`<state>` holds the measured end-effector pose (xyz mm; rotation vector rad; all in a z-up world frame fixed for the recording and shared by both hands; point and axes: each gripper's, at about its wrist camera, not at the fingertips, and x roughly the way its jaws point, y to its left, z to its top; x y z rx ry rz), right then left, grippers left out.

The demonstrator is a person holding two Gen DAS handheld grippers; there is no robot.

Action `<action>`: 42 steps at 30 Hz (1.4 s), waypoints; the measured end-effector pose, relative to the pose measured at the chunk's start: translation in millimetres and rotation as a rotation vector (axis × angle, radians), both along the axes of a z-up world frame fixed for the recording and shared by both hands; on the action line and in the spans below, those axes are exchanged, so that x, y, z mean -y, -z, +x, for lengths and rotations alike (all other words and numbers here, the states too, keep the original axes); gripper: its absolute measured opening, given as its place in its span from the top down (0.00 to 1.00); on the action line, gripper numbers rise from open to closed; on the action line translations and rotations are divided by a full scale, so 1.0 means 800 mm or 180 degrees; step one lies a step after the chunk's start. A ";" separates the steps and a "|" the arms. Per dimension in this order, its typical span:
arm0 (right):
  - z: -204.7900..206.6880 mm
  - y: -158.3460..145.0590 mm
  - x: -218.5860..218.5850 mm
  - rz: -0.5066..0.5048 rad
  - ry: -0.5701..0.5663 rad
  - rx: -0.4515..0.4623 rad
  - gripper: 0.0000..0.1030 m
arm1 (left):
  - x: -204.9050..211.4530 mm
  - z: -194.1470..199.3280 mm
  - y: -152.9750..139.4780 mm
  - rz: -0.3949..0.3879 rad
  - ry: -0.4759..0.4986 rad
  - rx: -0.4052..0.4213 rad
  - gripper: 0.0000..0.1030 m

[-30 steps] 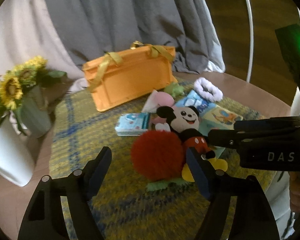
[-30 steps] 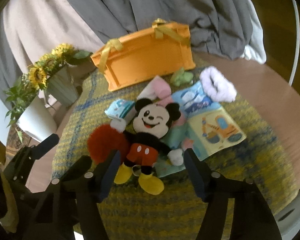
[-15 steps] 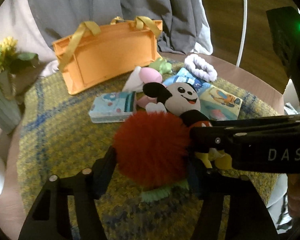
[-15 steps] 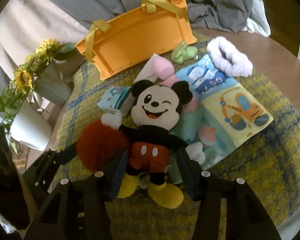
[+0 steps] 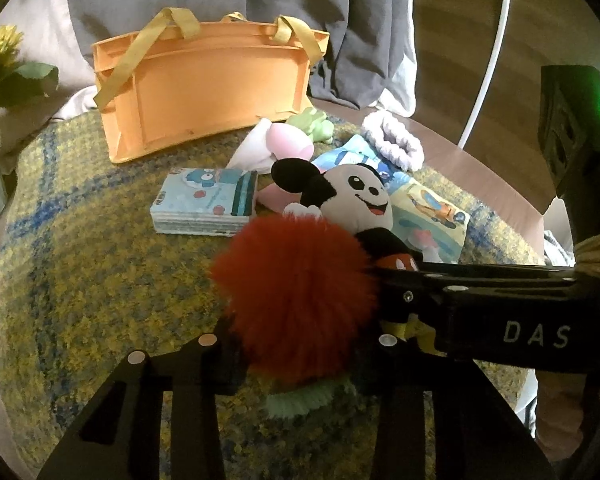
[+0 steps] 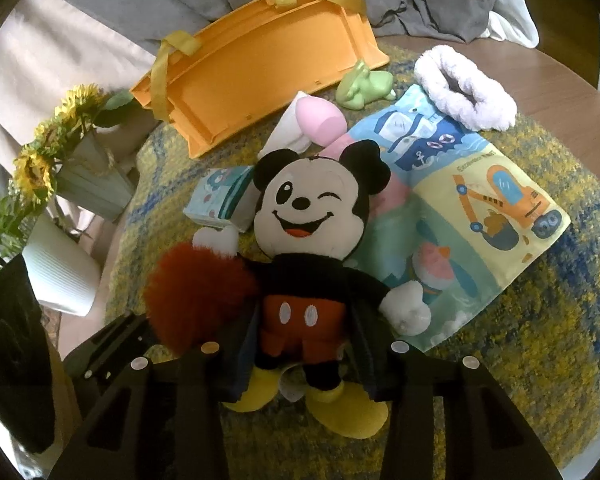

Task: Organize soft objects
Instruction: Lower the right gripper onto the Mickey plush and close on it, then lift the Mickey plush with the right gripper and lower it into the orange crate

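Note:
A fluffy red pompom (image 5: pixel 296 292) with a pale green base lies on the yellow-and-blue mat (image 5: pixel 80 280). My left gripper (image 5: pixel 300 356) is closing on it, and the fur bulges over both fingers. Right beside it lies a mouse plush (image 6: pixel 312 220) on its back, in red shorts and yellow shoes. My right gripper (image 6: pixel 304 344) is closing too, with its fingers against both sides of the shorts. An orange bag (image 6: pixel 260 56) with yellow handles stands at the back of the mat. In the left wrist view the right gripper's body (image 5: pixel 500 312) crosses in front of the plush.
A cloth picture book (image 6: pixel 472 208), a white fluffy ring (image 6: pixel 464 92), a green frog toy (image 6: pixel 364 84), a pink-and-white soft toy (image 6: pixel 316 120) and a small blue packet (image 5: pixel 204 204) lie around the plush. A sunflower vase (image 6: pixel 88 176) and a white pot (image 6: pixel 60 272) stand at the left.
Both grippers came down and forward over the mat and narrowed. The left one now has the red pompom between its fingers, and the right one has the plush's shorts.

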<state>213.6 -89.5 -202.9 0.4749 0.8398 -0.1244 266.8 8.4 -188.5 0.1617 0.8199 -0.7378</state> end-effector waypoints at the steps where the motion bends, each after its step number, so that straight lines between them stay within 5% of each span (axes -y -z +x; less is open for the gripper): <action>1: 0.000 -0.001 0.000 -0.0003 0.0004 0.0007 0.60 | -0.002 -0.002 -0.002 -0.0003 -0.0009 0.0006 0.64; 21: -0.027 -0.073 -0.018 -0.0353 0.0091 0.0456 0.61 | -0.052 -0.011 -0.094 -0.0332 -0.0526 0.0401 0.65; 42: 0.001 -0.172 0.022 -0.0516 -0.0362 0.1115 0.61 | -0.015 -0.002 -0.195 -0.0549 -0.1275 0.1024 0.65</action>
